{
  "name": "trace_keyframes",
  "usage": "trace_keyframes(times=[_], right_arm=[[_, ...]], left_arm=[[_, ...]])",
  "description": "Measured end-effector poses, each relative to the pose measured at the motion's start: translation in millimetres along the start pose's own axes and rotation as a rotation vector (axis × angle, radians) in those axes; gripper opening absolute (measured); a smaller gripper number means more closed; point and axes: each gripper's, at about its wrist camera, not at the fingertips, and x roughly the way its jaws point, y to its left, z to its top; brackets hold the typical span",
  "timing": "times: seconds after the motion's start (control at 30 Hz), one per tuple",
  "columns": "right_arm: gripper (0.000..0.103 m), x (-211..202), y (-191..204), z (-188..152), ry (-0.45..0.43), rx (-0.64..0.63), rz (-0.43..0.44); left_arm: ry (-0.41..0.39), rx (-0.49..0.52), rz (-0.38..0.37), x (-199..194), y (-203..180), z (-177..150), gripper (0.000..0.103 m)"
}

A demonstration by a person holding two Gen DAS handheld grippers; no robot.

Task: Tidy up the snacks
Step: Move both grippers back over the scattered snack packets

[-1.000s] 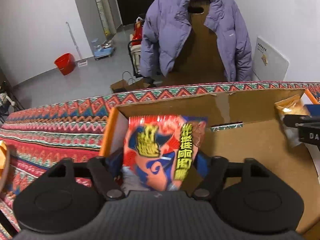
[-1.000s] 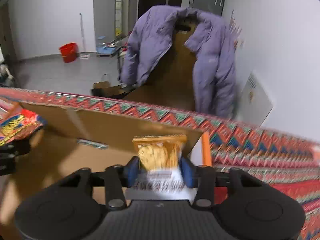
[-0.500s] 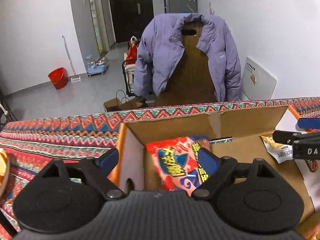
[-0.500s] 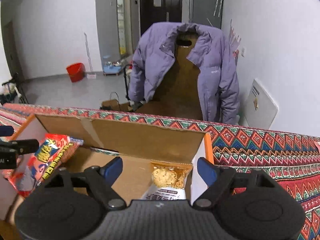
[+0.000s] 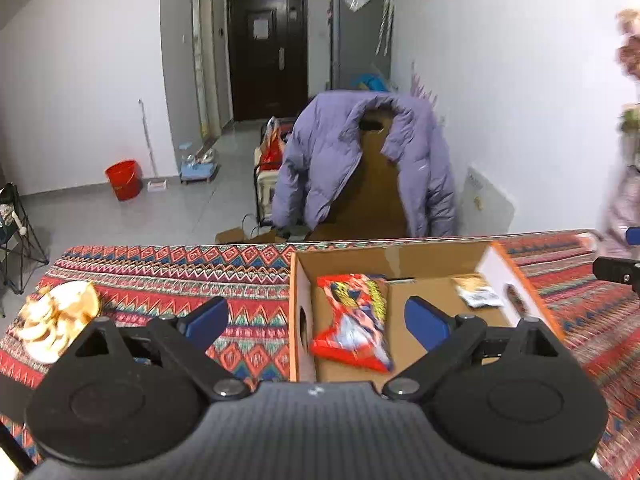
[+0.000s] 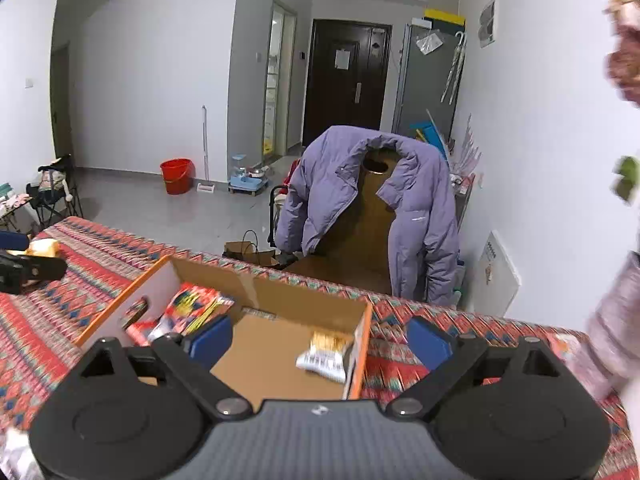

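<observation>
An open cardboard box [image 5: 400,258] with orange edges sits on the patterned cloth. A red snack bag [image 5: 352,320] lies at its left end and a small yellow-and-white snack bag [image 5: 478,292] at its right end. My left gripper [image 5: 316,316] hovers above and behind the box, its jaws opening, with nothing between the blue pads. In the right wrist view the same box [image 6: 304,300] holds the red bag [image 6: 192,308] and the yellow-and-white bag [image 6: 326,354]. My right gripper [image 6: 320,338] is raised above them, jaws opening and empty.
A clear bag of round biscuits [image 5: 56,316] lies on the cloth [image 5: 180,272] left of the box. A purple jacket [image 5: 360,160] hangs over a chair beyond the table's far edge. A person's pale sleeve [image 6: 612,320] is at the right.
Both grippers let go of their bags, which now lie in the box. Both jaws spread wide, and both grippers pulled back and up from the box.
</observation>
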Motion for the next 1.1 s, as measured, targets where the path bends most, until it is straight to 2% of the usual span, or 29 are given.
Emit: trace_keyframes(times=[0.1,0.3,0.4,0.57,0.67,0.83,1.0,1.1], right_arm=[[0.101,-49,3,-31,-0.034,-0.01,0.002],[0.102,-134,27,-113,-0.091,-0.026,-0.001],[0.102,-177,45,-156,-0.128,-0.02,0.024],[0.102,-236,75,-225,-0.216,0.048,0.018],[0.103,-262,96,-259,-0.235,0.065,-0.015],[0.103,-285,120,-297,-0.225,0.075,-0.008],[0.103,-286,130,-302,-0.234,0.083,-0.018],[0.103,-280,133,-297,-0.225,0.087,-0.018]], left_arm=[[-0.066,-0.001,-0.025,-57,3,-31,0.102],[-0.144,0.056,-0.012,-155,-2,-112,0.102],[-0.204,0.036,-0.009,-194,-4,-155,0.103],[-0.244,0.0,-0.03,-247,-11,-228,0.103],[-0.263,0.025,-0.036,-269,-16,-264,0.103],[-0.231,0.026,-0.019,-278,-19,-302,0.103],[-0.204,0.047,0.017,-270,-14,-315,0.103],[-0.177,0.017,-0.004,-258,-8,-313,0.103]])
